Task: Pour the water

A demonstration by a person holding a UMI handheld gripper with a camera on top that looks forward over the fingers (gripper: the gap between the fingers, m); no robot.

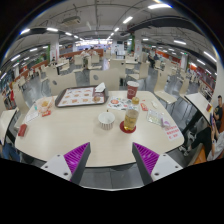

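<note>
The desk (60,135) lies just ahead of the gripper (112,160), whose fingers (76,157) stand apart with nothing between them. Beyond the fingers, near the desk's middle, a small bowl (106,120) sits just left of a bottle (131,116), which stands on a coaster, with a cup (131,90) farther back. A tray (80,96) lies to the left behind the bowl, and chairs and more tables stand beyond the desk.

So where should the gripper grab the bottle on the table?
Grab the bottle around its middle, coming straight in from the near side. It stands upright and slim just beyond the open gripper, with the white cup close beside it, so keep the fingers clear of that.
</note>
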